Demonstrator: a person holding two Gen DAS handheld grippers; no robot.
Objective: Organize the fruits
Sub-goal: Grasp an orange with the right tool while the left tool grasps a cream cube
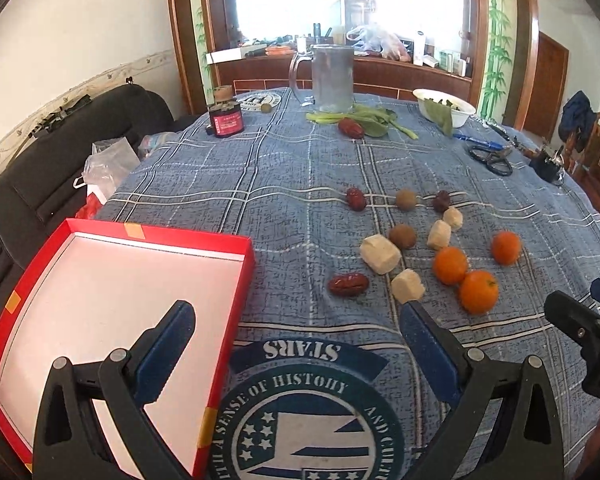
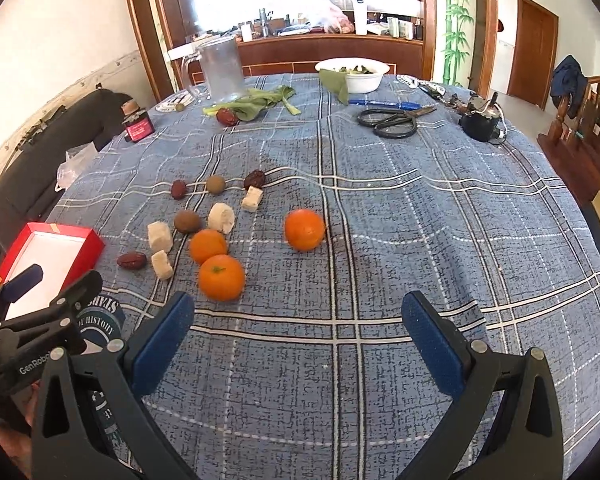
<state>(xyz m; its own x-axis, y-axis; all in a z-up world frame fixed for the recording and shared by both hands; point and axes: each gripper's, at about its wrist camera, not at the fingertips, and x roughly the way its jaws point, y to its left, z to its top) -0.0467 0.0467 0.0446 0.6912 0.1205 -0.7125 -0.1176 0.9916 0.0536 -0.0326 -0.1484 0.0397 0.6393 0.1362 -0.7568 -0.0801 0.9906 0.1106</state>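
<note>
- Right wrist view: right claw (image 2: 296, 336) spread and empty, round orange tangerines (image 2: 221, 277) left of centre; they may roll off-grip.
- Left claw (image 1: 296, 344) spread wide over shallow red cardboard box (image 1: 236, 280), lower left; a nudge could shift it.

R gripper (image 2: 298, 334) jaws wide apart, empty, nearest orange (image 2: 221, 277) just ahead-left.

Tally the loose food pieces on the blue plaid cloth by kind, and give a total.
Round orange tangerines: 3
Wrinkled dark red dates: 4
Pale cream cut chunks: 4
Round brown fruits: 2
Small greenish round fruit by the red-labelled jar: 1
Total: 14
</note>
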